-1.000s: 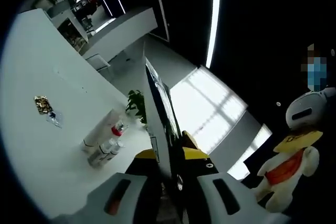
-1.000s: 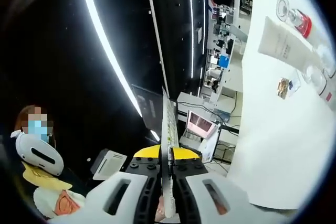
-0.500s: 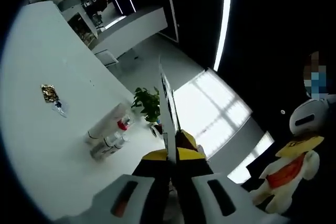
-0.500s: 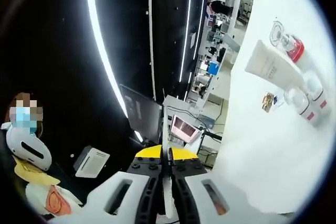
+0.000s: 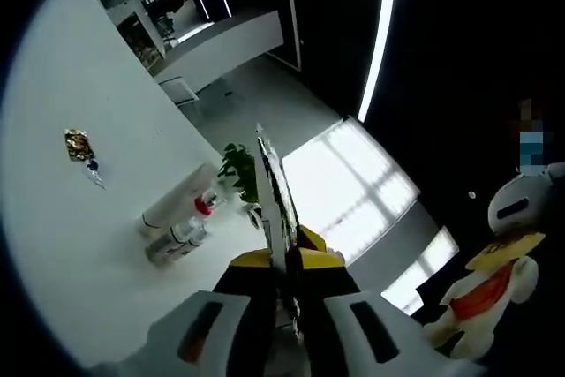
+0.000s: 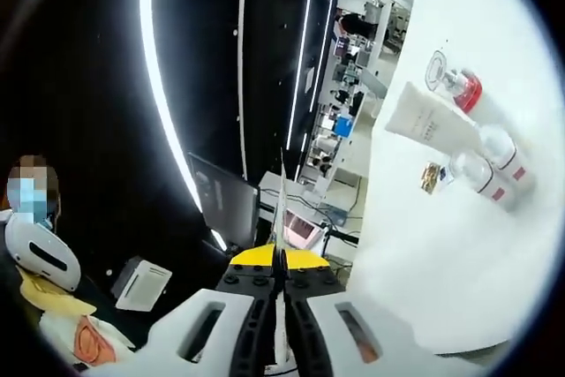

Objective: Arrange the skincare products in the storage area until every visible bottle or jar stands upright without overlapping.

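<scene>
In the left gripper view, the skincare products lie in a cluster on the white table (image 5: 62,245): a white tube (image 5: 174,203), a red-capped bottle (image 5: 204,206) and two small clear bottles (image 5: 174,244), all on their sides. My left gripper (image 5: 284,264) is off the table, well away from them, shut on a thin flat card (image 5: 272,192) seen edge-on. The right gripper view has the same white tube (image 6: 430,121), red-capped bottle (image 6: 460,91) and small bottles (image 6: 491,165). My right gripper (image 6: 281,264) is shut on a thin card (image 6: 282,214), far from the products.
A gold wrapper (image 5: 78,143) lies on the table apart from the bottles, also visible as the wrapper (image 6: 430,177) beside the tube. A potted plant (image 5: 239,171) stands beyond the table edge. A plush robot toy (image 5: 500,258) sits at the right. Desks and monitors (image 6: 229,205) stand behind.
Both views have swung with the hands, and the products now look smaller in the right gripper view. Both grippers stay shut on their thin cards; the products have not moved.
</scene>
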The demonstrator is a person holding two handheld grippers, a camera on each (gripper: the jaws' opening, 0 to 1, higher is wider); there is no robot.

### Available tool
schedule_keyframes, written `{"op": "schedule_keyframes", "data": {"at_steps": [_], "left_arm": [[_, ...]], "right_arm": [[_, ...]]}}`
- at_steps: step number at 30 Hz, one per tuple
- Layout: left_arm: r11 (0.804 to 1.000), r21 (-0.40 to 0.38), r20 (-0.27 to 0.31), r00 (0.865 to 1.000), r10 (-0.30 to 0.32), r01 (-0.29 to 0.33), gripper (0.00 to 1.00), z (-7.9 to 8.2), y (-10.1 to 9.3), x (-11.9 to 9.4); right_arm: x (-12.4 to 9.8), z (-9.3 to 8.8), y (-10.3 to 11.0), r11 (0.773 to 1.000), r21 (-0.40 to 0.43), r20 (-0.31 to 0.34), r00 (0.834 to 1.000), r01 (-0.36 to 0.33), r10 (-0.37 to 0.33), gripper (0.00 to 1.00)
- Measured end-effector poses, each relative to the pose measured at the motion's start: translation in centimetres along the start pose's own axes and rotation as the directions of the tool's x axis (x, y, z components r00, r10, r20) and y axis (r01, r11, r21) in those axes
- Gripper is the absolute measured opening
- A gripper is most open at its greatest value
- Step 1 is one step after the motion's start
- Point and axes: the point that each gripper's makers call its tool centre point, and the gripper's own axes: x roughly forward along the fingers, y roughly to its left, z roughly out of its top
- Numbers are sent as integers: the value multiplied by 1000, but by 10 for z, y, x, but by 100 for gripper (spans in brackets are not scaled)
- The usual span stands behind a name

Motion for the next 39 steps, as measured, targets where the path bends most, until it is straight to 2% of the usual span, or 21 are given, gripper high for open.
{"op": "schedule_keyframes", "data": {"at_steps": [3, 6, 9, 13, 14, 16, 17, 19, 20, 22, 24, 29, 35, 39], "left_arm": [[1000, -3, -15, 1000, 1, -1, 6, -5, 2, -2], [1000, -15, -11, 1000, -13, 13, 0, -5, 0, -3], [1000, -19, -16, 1000, -7, 7, 0, -7, 0, -4], [999, -40, -3, 999, -37, 37, 0, -6, -5, -6], [999, -38, -2, 999, -33, 33, 0, -6, -5, -6], [999, -34, -1, 1000, -22, 22, 0, -6, -2, -7], [999, -36, 0, 1000, -22, 22, 0, -6, -1, -7], [999, -40, 1, 1000, -17, 17, 0, -7, 0, -8], [999, -35, -1, 1000, -9, 9, 0, -8, 2, -9], [999, -35, -7, 1000, 11, -11, 0, -11, 7, -11], [999, -46, -3, 1000, 14, -15, 0, -12, 10, -14], [997, -66, 11, 999, 43, -42, 0, -11, 21, -19], [992, -92, 13, 996, 93, -91, 0, -13, 38, -24], [984, -94, -11, 989, 150, -150, 0, -20, 55, -27]], "right_arm": [[-3, 1, -4, 1000, -16, -4, 1000, 22, -22, 1], [-6, -1, -11, 998, -30, -8, 998, 56, -57, 1], [-7, -3, -15, 995, -48, -7, 996, 83, -84, 1], [-6, -4, -20, 991, -80, -10, 994, 109, -110, 1], [-6, -4, -20, 989, -97, -10, 994, 109, -110, 1], [-5, -3, -20, 976, -189, -9, 993, 111, -115, 2], [-5, -4, -22, 960, -249, -18, 991, 124, -133, 3], [-4, -7, -26, 943, -300, -40, 986, 142, -161, 8], [-4, -7, -26, 942, -303, -39, 986, 141, -160, 13], [-3, -5, -29, 934, -324, -26, 985, 152, -170, 30], [-4, -6, -33, 921, -353, -35, 981, 165, -189, 40], [-6, -15, -40, 905, -392, -95, 971, 166, -219, 35], [-12, -18, -51, 878, -439, -118, 956, 192, -268, 44], [-16, -22, -62, 851, -479, -143, 938, 214, -316, 53]]}}
